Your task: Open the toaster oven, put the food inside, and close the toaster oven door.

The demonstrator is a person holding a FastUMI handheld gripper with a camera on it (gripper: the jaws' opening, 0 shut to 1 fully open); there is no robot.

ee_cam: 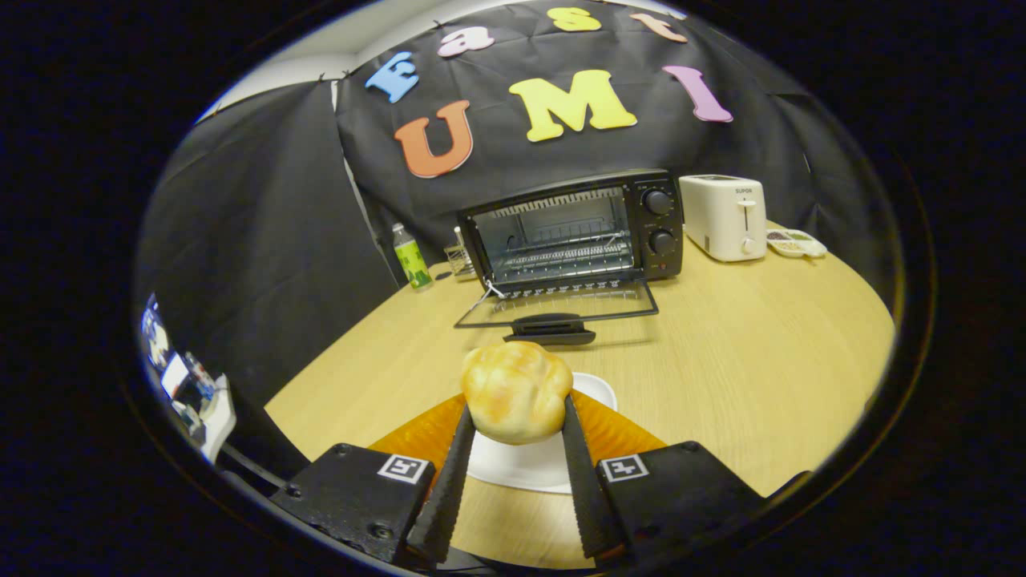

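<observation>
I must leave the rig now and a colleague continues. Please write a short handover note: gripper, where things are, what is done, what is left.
Gripper: shut on the bread roll, held above the white plate and orange mat.
Toaster oven: beyond the fingers on the wooden table, its door folded down open, rack inside bare.
Done: door opened, roll picked up.
Left: place the roll on the rack, release, close the door.

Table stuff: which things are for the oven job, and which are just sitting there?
For the job:
bread roll, squeezed between the gripper fingers
toaster oven, door already down
white plate under the roll

Just sitting:
white toaster
green bottle
small dish beside the toaster
</observation>
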